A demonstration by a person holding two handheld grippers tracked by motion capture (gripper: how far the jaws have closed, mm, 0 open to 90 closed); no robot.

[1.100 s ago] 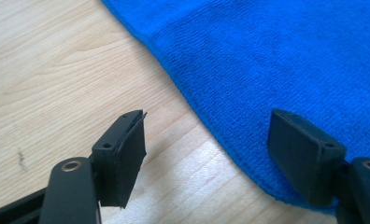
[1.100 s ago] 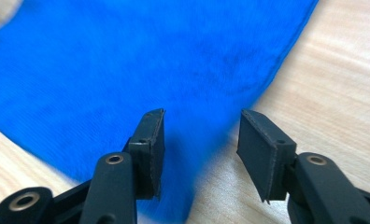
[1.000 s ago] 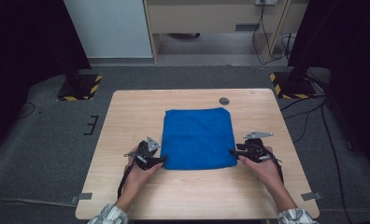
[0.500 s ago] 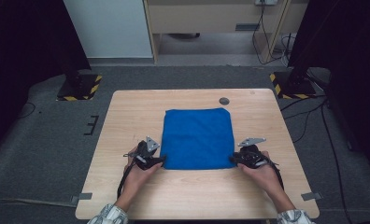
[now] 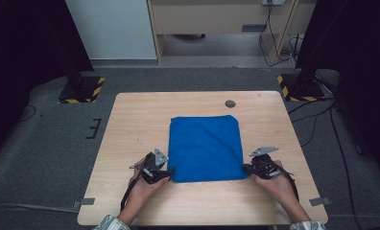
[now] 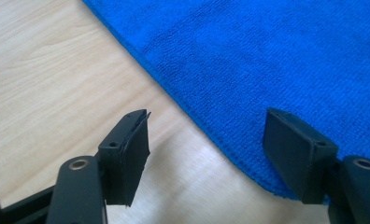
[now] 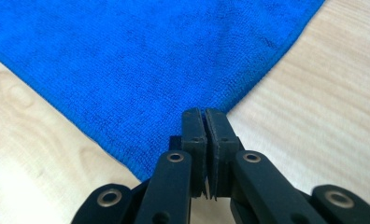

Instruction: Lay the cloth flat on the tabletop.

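Observation:
A blue cloth (image 5: 205,146) lies flat in the middle of the wooden table (image 5: 140,124). My left gripper (image 5: 169,173) is at the cloth's near left corner. In the left gripper view my left gripper (image 6: 206,140) is open, one jaw over bare wood and the other over the blue cloth (image 6: 267,56), with the hem running between them. My right gripper (image 5: 244,167) is at the near right corner. In the right gripper view my right gripper (image 7: 204,112) has just closed, and its jaws are pressed together on the corner tip of the blue cloth (image 7: 150,56).
A small dark round cap (image 5: 230,103) sits in the tabletop behind the cloth. Yellow-and-black striped stand bases (image 5: 80,91) (image 5: 298,86) rest on the grey floor past both far corners. Cables trail on the floor at the right.
My right gripper slid left to the cloth's near right corner and shut there. My left gripper moved right to the near left corner.

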